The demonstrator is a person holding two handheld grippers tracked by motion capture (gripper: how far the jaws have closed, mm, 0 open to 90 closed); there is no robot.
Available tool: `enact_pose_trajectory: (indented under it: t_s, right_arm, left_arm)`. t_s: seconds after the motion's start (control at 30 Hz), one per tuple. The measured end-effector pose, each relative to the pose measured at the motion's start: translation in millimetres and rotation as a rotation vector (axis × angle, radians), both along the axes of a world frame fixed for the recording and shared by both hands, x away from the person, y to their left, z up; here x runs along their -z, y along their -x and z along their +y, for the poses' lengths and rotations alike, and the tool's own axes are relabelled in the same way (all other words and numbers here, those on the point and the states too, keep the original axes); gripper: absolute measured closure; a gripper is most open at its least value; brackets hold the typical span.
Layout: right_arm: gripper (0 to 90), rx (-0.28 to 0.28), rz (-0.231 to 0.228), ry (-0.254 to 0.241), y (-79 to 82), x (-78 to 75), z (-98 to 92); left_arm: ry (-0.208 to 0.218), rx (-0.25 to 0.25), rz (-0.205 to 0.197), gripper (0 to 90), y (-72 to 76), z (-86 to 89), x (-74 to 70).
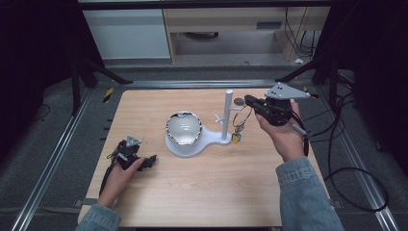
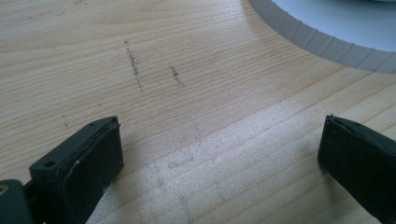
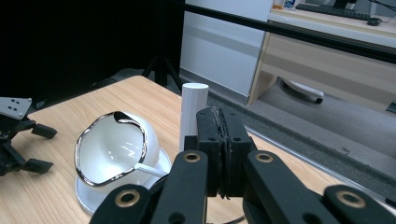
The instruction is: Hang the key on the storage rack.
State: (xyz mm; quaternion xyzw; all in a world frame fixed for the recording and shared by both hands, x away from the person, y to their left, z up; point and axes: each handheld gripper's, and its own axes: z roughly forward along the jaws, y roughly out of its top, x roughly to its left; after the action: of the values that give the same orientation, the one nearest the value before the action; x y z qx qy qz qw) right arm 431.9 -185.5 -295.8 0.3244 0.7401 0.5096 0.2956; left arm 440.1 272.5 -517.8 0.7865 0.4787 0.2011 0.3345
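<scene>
A white stand [image 1: 209, 138] sits mid-table with a chrome-rimmed white bowl [image 1: 184, 127] tilted on its round base and an upright white post [image 1: 228, 113] with short pegs. My right gripper [image 1: 248, 101] hovers just right of the post's top, shut on a key ring [image 1: 242, 116] that dangles below it with small keys [image 1: 236, 135]. In the right gripper view the pads [image 3: 210, 135] press together on a thin edge, with the post [image 3: 192, 107] and bowl [image 3: 109, 149] behind. My left gripper [image 1: 153, 161] lies on the table at the left, open and holding nothing [image 2: 219, 149].
The ribbed rim of the stand's base [image 2: 327, 32] lies just ahead of the left jaws. Bare wooden tabletop [image 1: 211, 187] stretches in front of the stand. Black cables trail off the table's right side [image 1: 356, 173]. Metal rails frame the table.
</scene>
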Motion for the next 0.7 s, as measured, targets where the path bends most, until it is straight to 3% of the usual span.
enact_pose_trajectory:
  t_s: [0.7]
  right_arm:
    - [88.8,0.011,0.012,-0.009,-10.1,6.7,2.9]
  left_arm:
    - [0.0,0.0,0.0,0.0,0.0,0.0,0.0]
